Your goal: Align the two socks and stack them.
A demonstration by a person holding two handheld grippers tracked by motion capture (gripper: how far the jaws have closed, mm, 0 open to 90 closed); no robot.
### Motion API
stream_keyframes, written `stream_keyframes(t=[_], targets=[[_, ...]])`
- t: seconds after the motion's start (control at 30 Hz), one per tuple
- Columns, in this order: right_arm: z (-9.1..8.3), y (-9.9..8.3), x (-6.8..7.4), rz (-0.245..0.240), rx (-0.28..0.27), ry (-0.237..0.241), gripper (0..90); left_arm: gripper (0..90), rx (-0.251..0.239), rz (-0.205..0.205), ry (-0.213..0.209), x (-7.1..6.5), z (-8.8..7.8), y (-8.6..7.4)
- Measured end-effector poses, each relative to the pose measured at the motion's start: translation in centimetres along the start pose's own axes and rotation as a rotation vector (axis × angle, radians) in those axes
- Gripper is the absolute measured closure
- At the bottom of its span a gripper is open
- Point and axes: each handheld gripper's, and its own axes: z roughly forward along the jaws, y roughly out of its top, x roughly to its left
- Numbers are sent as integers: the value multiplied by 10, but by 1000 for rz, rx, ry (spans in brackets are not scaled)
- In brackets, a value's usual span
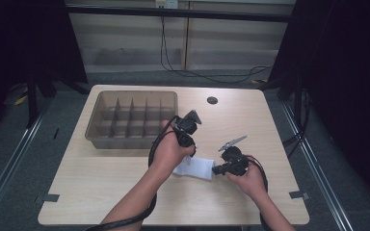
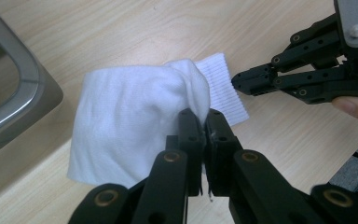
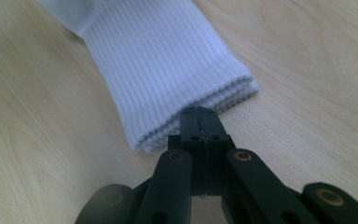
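At the lower middle of the high view, a white sock (image 1: 196, 168) is lying on the bench (image 1: 101, 178), the left claw (image 2: 204, 122) pinching its folded fabric, the right claw (image 3: 200, 116) closed at its ribbed cuff (image 3: 177, 79); both should be pulling gently and evenly.

A lab-style recording bay: a lone pale wood-laminate counter (image 1: 125, 187) stands on grey carpet, hemmed by black curtains (image 1: 347, 72) and floor rails (image 1: 9, 168), with black cables (image 1: 207, 74) trailing along a plain panelled wall (image 1: 125, 43).
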Motion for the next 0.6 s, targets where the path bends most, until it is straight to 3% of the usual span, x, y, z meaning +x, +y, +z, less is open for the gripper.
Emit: stream_keyframes(t=[0.23, 0.6], targets=[[1, 0, 1, 2, -8, 4, 900, 870, -3, 7, -18, -7, 5, 3], [0, -3, -1, 7, -5, 10, 900, 869, 17, 25, -33, -20, 29, 8]])
